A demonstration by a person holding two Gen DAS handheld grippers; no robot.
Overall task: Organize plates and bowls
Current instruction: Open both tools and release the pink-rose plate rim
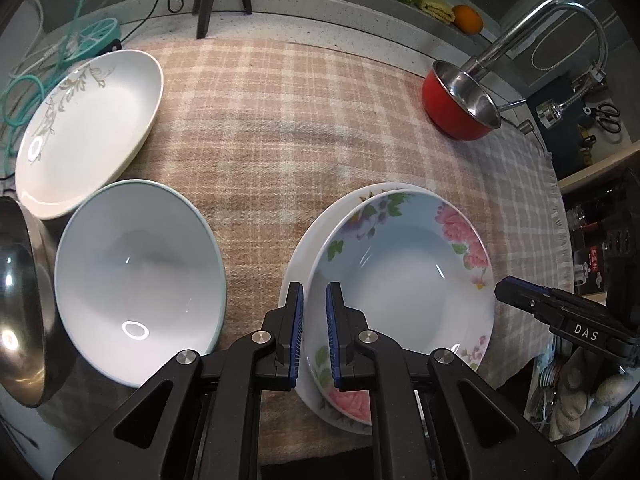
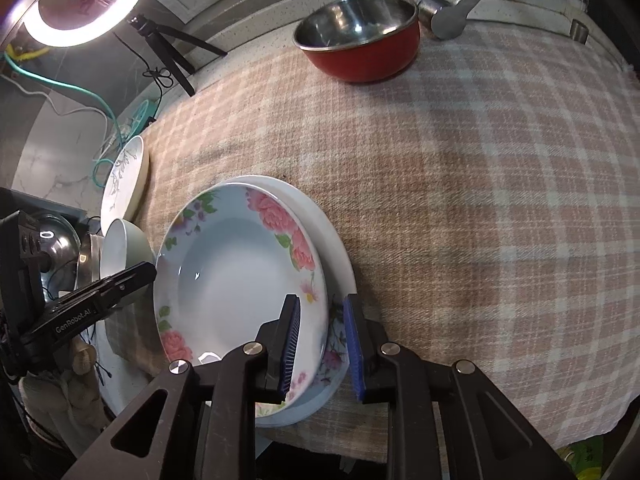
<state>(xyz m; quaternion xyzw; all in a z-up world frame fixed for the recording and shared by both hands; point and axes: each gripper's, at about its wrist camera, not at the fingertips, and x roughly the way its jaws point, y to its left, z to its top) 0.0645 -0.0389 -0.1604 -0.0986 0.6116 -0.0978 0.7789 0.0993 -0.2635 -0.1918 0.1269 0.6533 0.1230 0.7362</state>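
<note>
Two flowered plates point(image 2: 236, 264) sit stacked on the checked cloth point(image 2: 460, 200) over the counter. Left tongs point(image 1: 313, 292) are pinched nearly together (nothing visibly between them), hovering at the stack's left rim. Right tongs point(image 2: 320, 304) stand apart, straddling the stack's right rim, pads clear. Red bowl point(image 2: 360, 44) waits well back.

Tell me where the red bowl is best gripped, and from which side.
A judgement: grip the red bowl by its thin steel rim, one finger inside and one outside, coming from above on the near side. It stands upright and open on the cloth, and a faucet crowds its far edge.
</note>
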